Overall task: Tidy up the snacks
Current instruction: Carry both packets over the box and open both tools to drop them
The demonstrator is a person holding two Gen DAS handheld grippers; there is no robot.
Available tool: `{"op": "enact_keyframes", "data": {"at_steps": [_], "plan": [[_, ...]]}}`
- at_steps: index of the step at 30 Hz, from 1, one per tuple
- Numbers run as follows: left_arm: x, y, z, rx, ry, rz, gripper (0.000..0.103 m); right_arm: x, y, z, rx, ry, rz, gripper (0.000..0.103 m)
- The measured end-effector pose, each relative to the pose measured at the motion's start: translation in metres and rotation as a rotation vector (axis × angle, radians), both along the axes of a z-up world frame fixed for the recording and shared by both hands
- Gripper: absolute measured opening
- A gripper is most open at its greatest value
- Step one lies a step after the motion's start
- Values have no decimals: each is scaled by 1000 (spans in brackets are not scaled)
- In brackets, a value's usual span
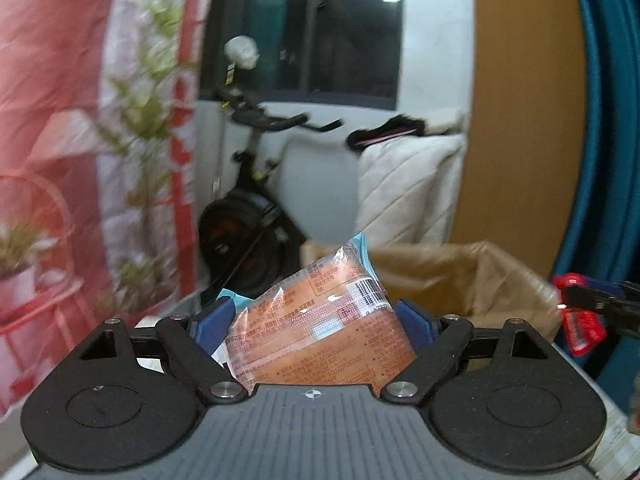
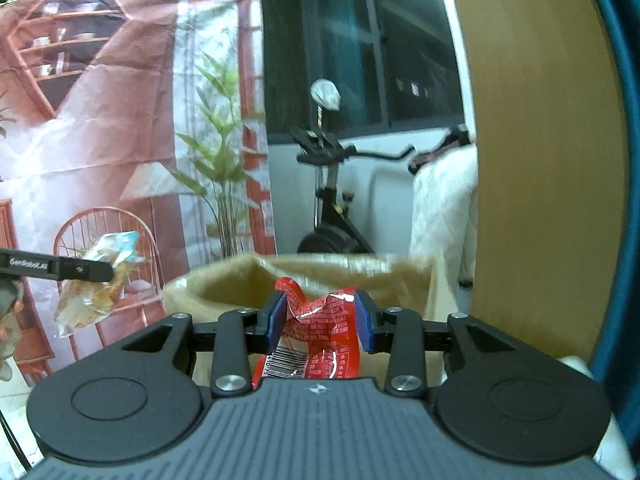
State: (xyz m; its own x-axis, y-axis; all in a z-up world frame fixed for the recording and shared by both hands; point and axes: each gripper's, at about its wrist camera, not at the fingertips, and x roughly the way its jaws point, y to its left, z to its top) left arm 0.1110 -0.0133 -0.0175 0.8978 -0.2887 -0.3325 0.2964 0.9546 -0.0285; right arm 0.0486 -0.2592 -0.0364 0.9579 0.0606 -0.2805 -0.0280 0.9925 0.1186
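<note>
Ahead of you stands an exercise bike (image 2: 332,208) at twelve o'clock in the right wrist view, with a printed backdrop (image 2: 120,120) of shelves and a plant filling the nine o'clock side and a wooden panel (image 2: 540,160) rising at three o'clock. A white quilted cover (image 1: 408,188) hangs beside the bike. Between you and the bike sits the open brown paper bag (image 2: 320,272), its rim just beyond your right fingers.

Your right gripper (image 2: 322,312) is level and pointed at the bag's mouth, its blue pads clamped on a crumpled red snack packet (image 2: 320,332), held near the bag's front rim.

Your left gripper (image 1: 312,320) is closed on a clear-wrapped orange snack pack (image 1: 320,328) with a light blue edge, which sticks up at twelve o'clock. From the right wrist camera that pack hangs at nine o'clock, left of the bag and apart from it. In the left wrist view, the bag lies at two o'clock, and the red packet shows at three o'clock.
</note>
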Motion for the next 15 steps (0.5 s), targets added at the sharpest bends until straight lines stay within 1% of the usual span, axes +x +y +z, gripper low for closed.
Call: {"op": "enact_keyframes", "data": {"at_steps": [3,7,8,9,11,12,14,15], "plan": [[29,-30,15,-6,-1,-50,88,28,-4,14,-44,-16,4,38],[76,-73,19,4,39,-80,88,72,-16,14,-38,18,-24,38],[88,-85,18,4,58,-90,88,80,-17,11,-38,33,-35,38],[97,-90,12,11,77,-99,88,88,-18,8,-37,49,-54,38],[113,-106,4,26,115,-117,89,99,-20,0,-14,83,-81,39],[122,-111,-3,24,141,-128,89,102,-22,-4,-1,98,-91,40],[136,-113,-15,7,188,-147,91,106,-24,-12,12,135,-115,45],[141,-113,-20,0,208,-141,92,108,-25,-16,23,155,-118,45]]}}
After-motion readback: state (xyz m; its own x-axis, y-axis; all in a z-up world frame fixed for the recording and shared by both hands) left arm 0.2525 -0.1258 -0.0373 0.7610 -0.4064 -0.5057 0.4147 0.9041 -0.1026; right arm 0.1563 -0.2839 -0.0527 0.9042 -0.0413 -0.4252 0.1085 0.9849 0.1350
